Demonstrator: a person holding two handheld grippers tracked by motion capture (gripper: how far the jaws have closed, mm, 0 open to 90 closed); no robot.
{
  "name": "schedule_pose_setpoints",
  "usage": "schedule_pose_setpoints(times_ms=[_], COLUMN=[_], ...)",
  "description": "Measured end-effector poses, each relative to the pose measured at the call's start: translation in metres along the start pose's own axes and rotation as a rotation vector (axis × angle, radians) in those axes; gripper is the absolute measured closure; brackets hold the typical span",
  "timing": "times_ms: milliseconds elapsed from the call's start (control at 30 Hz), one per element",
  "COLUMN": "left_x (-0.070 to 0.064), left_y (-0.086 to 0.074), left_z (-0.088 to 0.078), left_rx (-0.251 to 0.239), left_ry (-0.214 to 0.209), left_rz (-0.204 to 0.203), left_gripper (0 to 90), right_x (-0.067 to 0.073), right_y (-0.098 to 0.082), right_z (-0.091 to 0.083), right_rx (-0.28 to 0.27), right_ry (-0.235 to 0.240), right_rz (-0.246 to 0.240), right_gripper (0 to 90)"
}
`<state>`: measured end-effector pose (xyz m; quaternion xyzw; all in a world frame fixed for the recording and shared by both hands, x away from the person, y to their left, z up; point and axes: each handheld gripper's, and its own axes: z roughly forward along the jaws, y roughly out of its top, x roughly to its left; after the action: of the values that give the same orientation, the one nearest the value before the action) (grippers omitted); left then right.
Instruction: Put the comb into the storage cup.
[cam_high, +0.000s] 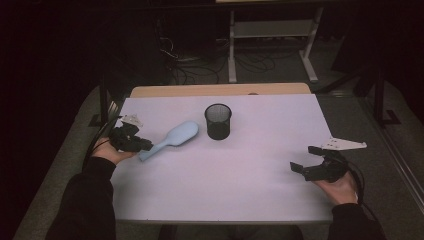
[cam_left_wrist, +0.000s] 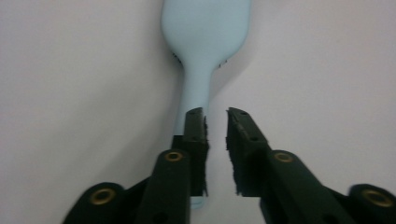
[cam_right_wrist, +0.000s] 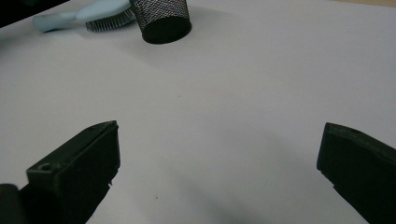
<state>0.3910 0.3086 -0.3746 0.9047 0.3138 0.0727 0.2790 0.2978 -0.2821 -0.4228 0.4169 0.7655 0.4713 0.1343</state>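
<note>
A light blue hairbrush (cam_high: 172, 139) lies bristles down on the white table (cam_high: 225, 185), left of a black mesh cup (cam_high: 218, 121) that stands upright. My left gripper (cam_high: 145, 145) is at the end of the brush's handle. In the left gripper view the jaws (cam_left_wrist: 215, 112) stand a little apart with bare table in the gap, and the hairbrush (cam_left_wrist: 205, 42) runs under the left jaw, not gripped. My right gripper (cam_high: 301, 157) rests wide open near the table's right edge, nothing between its jaws (cam_right_wrist: 219, 128). Far off in that view are the hairbrush (cam_right_wrist: 93, 16) and the mesh cup (cam_right_wrist: 161, 18).
A strip of wooden tabletop (cam_high: 220, 90) shows beyond the white sheet. A white shelf frame (cam_high: 272, 40) and loose cables (cam_high: 195, 65) lie on the dark floor behind. Bare table stretches between the two grippers.
</note>
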Motion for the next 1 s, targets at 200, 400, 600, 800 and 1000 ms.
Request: schedule_pose_setpoints(times_ms=[200,400,600,800,1000], left_x=[-0.002,-0.005,-0.004,-0.003,-0.003], left_y=[0.007,0.013,0.014,0.017,0.019], left_z=[-0.001,0.002,0.009,0.015,0.022], left_rx=[0.001,0.019,0.031,0.006,0.017], left_ry=[-0.032,-0.028,-0.033,-0.031,-0.031], left_rz=[0.030,0.075,0.094,0.090,0.101], left_gripper=[61.6,46.1,34.9,26.8,18.1], right_x=[0.000,0.000,0.000,0.000,0.000], right_y=[0.000,0.000,0.000,0.000,0.000], right_z=[0.001,0.001,0.001,0.002,0.001], right_rx=[0.012,0.010,0.008,0.011,0.012], right_ry=[0.003,0.005,0.006,0.006,0.007], right_rz=[0.000,0.001,0.000,0.000,0.000], right_gripper=[0.0,0.0,0.0,0.0,0.0])
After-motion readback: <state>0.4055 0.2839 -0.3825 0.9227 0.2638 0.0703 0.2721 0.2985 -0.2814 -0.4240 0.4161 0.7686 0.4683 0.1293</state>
